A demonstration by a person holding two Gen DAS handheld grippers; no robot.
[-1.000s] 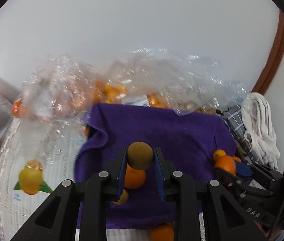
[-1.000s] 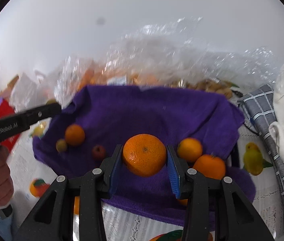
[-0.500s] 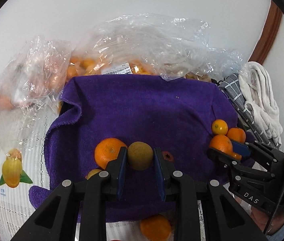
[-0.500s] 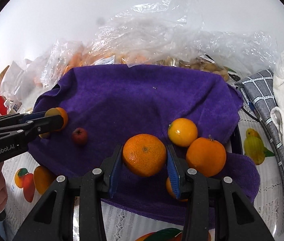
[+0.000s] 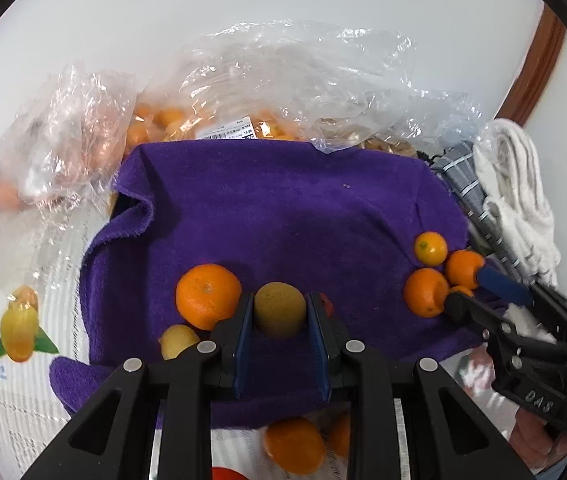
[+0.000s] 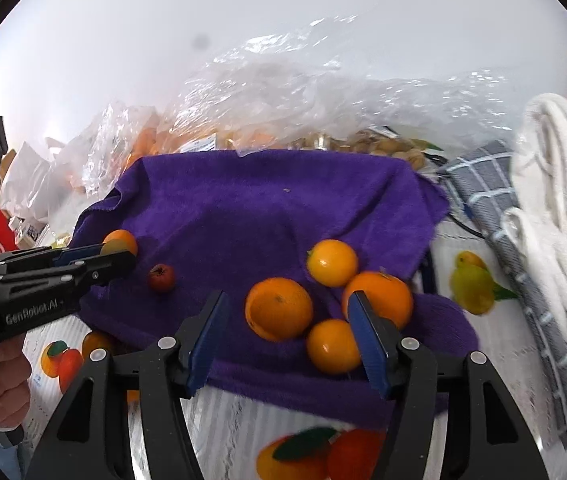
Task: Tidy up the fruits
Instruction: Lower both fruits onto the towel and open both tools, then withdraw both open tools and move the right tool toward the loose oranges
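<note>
A purple towel lies on the table, also in the right wrist view. My left gripper is shut on a brownish-green round fruit, just above the towel's near left part, beside an orange and a small yellow fruit. My right gripper is open over the towel's right part. An orange lies on the towel between its fingers, in a cluster with several other oranges. A small red fruit lies left of them.
Clear plastic bags of oranges stand behind the towel. A grey checked cloth and a white towel lie at the right. Loose oranges lie on the fruit-print tablecloth in front of the towel.
My right gripper has opened and let go of the orange, which now rests on the towel among the other oranges. My left gripper has come lower and nearer the towel with its fruit still held.
</note>
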